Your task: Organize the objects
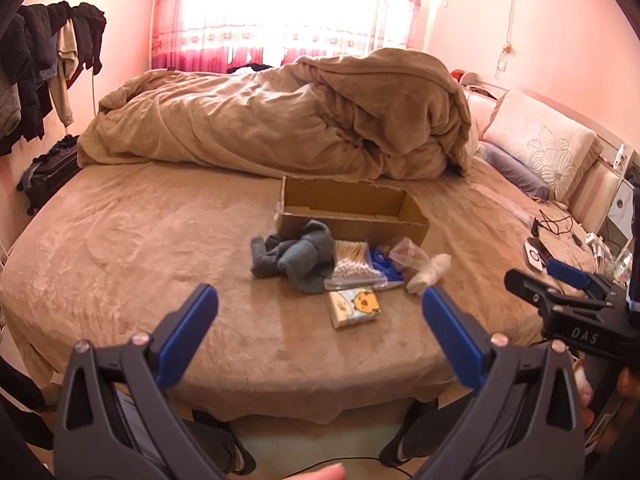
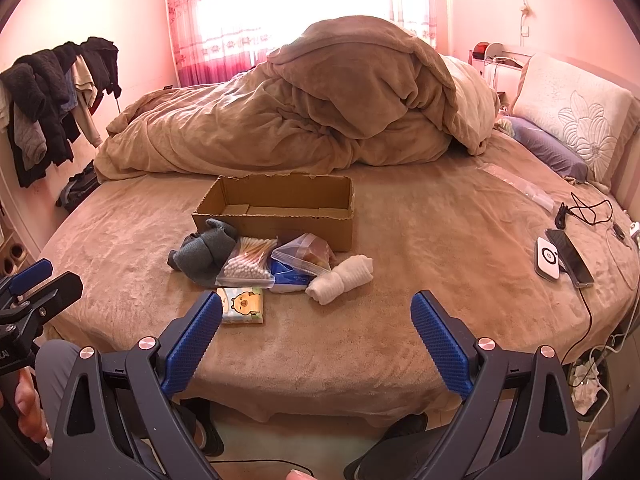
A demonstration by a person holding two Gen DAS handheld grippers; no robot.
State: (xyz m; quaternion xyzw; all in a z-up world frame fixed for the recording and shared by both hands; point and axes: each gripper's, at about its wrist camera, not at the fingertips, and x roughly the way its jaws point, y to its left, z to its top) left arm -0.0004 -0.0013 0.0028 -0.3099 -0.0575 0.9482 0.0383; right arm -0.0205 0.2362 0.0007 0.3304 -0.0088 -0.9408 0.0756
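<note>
An open, empty cardboard box (image 1: pixel 352 208) (image 2: pixel 276 210) sits mid-bed. In front of it lies a pile: grey socks (image 1: pixel 296 256) (image 2: pixel 206 250), a bag of cotton swabs (image 1: pixel 352 264) (image 2: pixel 250 262), a blue packet (image 1: pixel 384 264) (image 2: pixel 290 276), a zip bag (image 1: pixel 406 254) (image 2: pixel 308 254), a white rolled sock (image 1: pixel 428 270) (image 2: pixel 340 278) and a tissue pack with a cartoon (image 1: pixel 354 306) (image 2: pixel 244 304). My left gripper (image 1: pixel 320 308) is open and empty, short of the pile. My right gripper (image 2: pixel 316 314) is open and empty near the bed's front edge; it also shows in the left wrist view (image 1: pixel 560 284).
A bunched brown duvet (image 1: pixel 300 120) (image 2: pixel 312 108) lies behind the box. Pillows (image 2: pixel 572 120) are at the right. A phone (image 2: pixel 570 258), a white device (image 2: pixel 547 258) and cables (image 2: pixel 588 208) lie at the bed's right. Clothes (image 1: pixel 44 72) hang at left.
</note>
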